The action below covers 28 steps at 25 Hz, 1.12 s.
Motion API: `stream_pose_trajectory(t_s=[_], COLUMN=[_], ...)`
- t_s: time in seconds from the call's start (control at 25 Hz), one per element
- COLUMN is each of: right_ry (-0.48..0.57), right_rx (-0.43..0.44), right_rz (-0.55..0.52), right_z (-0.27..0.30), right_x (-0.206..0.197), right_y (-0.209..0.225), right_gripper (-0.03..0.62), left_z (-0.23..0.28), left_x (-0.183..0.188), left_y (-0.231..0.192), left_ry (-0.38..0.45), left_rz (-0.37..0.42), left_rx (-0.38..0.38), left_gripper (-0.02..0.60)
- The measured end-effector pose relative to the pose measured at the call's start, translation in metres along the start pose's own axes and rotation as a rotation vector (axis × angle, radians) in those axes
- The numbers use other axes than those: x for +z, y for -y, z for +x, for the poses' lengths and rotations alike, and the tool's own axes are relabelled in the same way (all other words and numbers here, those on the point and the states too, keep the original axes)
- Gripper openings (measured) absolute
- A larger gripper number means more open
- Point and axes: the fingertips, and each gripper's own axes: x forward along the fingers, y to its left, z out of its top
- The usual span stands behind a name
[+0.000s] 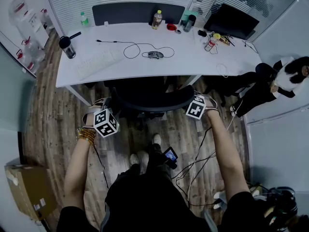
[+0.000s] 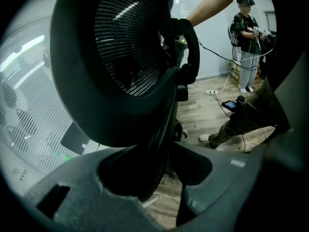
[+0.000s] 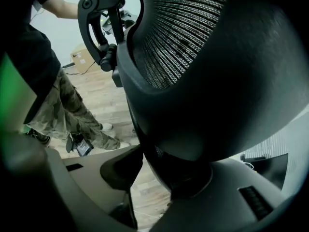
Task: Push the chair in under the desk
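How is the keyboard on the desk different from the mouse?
The keyboard is pale, almost matching the white desk; the mouse is dark and stands out. The keyboard is long and lies slanted; the mouse is small and rounded. The keyboard sits toward the desk's left side; the mouse sits near the middle, beside a looping black cable. Both lie flat on the desk.

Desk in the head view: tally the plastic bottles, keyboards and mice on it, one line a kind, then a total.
Plastic bottles: 2
Keyboard: 1
Mouse: 1
Total on the desk: 4
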Motion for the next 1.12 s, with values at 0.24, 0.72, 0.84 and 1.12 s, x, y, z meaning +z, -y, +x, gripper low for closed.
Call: stream_pose_trajectory(t_s=[0.24,0.72,0.84,1.12], right_ry=[0.009,0.02,0.023,0.051], right_rx=[-0.013,-0.019,-0.021,-0.032], right_rz=[0.0,0.005,0.003,-0.014], right_z=[0.007,0.021,0.024,0.027], right_x=[0.013,0.024,0.026,0.042], right_y=[0.02,0.055,0.063,0.084], right_gripper=[0.169,0.169,0.169,0.169], left_z=[0.01,0.031,0.036,0.044], left_x=[-0.009,-0.012,-0.012,-0.016], left_y=[-0.027,-0.064,-0.071,-0.092], left_ry=[-0.021,-0.057,-0.064,-0.079], left_rz=[-0.018,-0.047,-0.052,-0.07], left_rx=[-0.015,-0.019,-0.024,-0.02], left_gripper=[0.202,0.209,0.21,0.213])
